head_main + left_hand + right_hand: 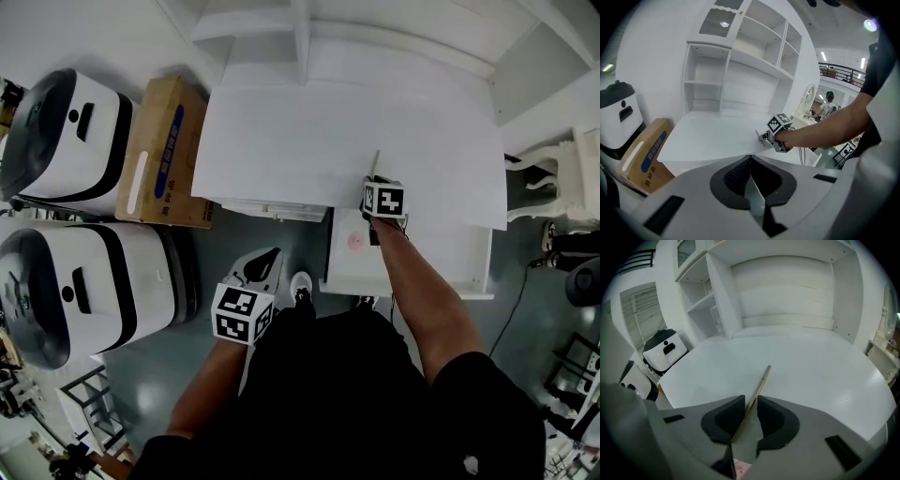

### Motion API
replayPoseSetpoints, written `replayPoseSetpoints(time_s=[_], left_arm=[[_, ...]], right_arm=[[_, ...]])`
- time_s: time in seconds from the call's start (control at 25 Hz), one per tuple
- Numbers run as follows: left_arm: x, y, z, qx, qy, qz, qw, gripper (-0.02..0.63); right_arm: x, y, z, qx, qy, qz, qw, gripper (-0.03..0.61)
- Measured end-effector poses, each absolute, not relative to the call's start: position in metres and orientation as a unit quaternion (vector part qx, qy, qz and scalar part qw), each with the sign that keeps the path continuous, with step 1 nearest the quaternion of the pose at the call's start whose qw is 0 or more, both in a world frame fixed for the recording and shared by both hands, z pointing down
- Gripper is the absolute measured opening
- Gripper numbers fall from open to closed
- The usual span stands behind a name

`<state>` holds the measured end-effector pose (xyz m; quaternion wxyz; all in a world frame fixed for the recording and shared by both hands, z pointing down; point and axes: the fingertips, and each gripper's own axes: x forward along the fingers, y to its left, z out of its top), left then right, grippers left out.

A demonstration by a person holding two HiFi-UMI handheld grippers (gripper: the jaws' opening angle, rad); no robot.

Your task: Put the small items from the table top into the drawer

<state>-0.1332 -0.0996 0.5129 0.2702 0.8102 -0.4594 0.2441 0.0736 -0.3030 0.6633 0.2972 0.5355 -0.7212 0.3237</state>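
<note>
My right gripper (pixel 375 180) (pixel 750 401) is shut on a thin tan pen (pixel 760 383) at the front edge of the white table top (pixel 309 141). The pen (pixel 375 162) points forward over the table. Just below that gripper the white drawer (pixel 450 258) stands pulled out, with a small pink item (pixel 355 241) (pixel 739 469) lying in it. My left gripper (pixel 265 261) (pixel 749 161) hangs low over the floor, left of the drawer, jaws shut with nothing between them. In the left gripper view the right gripper (pixel 776 133) shows with the pen (pixel 758 136) sticking out.
A cardboard box (pixel 164 150) (pixel 644 152) leans by the table's left side. Two white rounded machines (pixel 66 141) (pixel 84 291) stand on the floor further left. White shelves (pixel 300 37) (pixel 787 287) rise at the table's back. White furniture (pixel 562 178) stands at the right.
</note>
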Motion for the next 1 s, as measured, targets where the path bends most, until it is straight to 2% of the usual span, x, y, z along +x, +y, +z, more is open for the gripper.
replayPoseSetpoints(time_s=[0.16,0.48,1.0], left_arm=[[-0.128,-0.101,0.51,0.815,-0.455,0.242,0.267,0.011],[-0.123,-0.098,0.51,0.818,-0.451,0.242,0.264,0.011],[-0.09,-0.09,0.505,0.832,-0.434,0.24,0.25,0.011]], right_arm=[[0.081,-0.305,0.665,0.545,-0.708,0.356,0.275,0.051],[0.087,-0.302,0.667,0.529,-0.703,0.421,0.221,0.044],[0.097,-0.265,0.623,0.495,-0.752,0.394,0.184,0.044]])
